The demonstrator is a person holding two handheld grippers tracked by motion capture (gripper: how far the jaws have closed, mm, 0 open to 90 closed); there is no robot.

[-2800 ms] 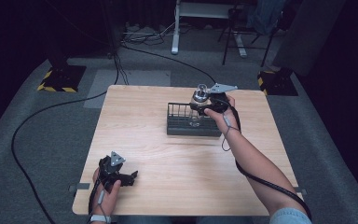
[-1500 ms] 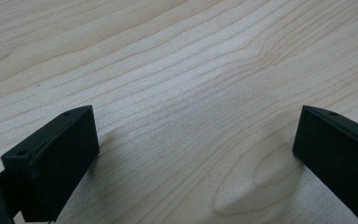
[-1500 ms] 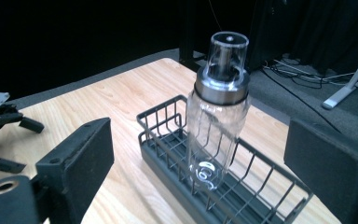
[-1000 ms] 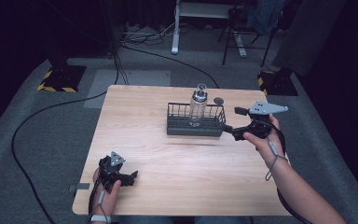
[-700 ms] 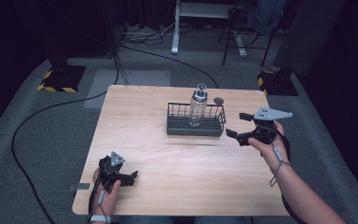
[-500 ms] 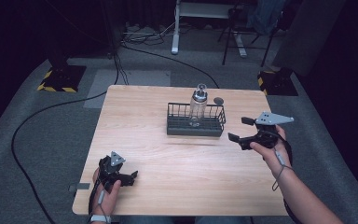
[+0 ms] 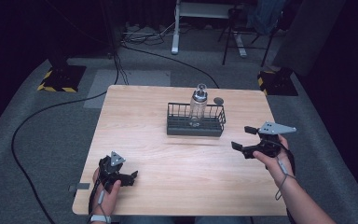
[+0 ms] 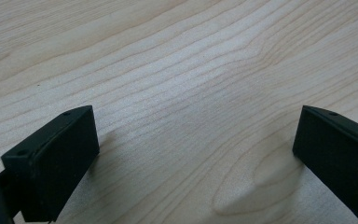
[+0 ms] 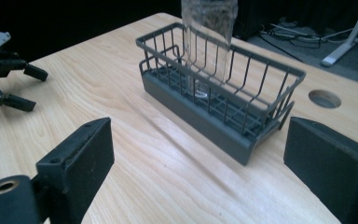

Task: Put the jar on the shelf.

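High view: one bottle (image 7: 198,103) stands in one basket (image 7: 196,127); no writing readable. Left gripper (image 7: 127,178) and right gripper (image 7: 243,138) both gape wide, empty.

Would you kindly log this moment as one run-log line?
bottle: upright in basket | right gripper: open, beside basket, apart | left gripper: open, on table

One wire basket (image 7: 196,125), one glass bottle (image 7: 198,103), two tongs (image 7: 243,138) (image 7: 131,178), one table (image 7: 168,163).

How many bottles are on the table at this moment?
1. A clear bottle with a metal cap stands upright inside the dark wire basket near the table's far middle. Nothing suggests another hidden one.
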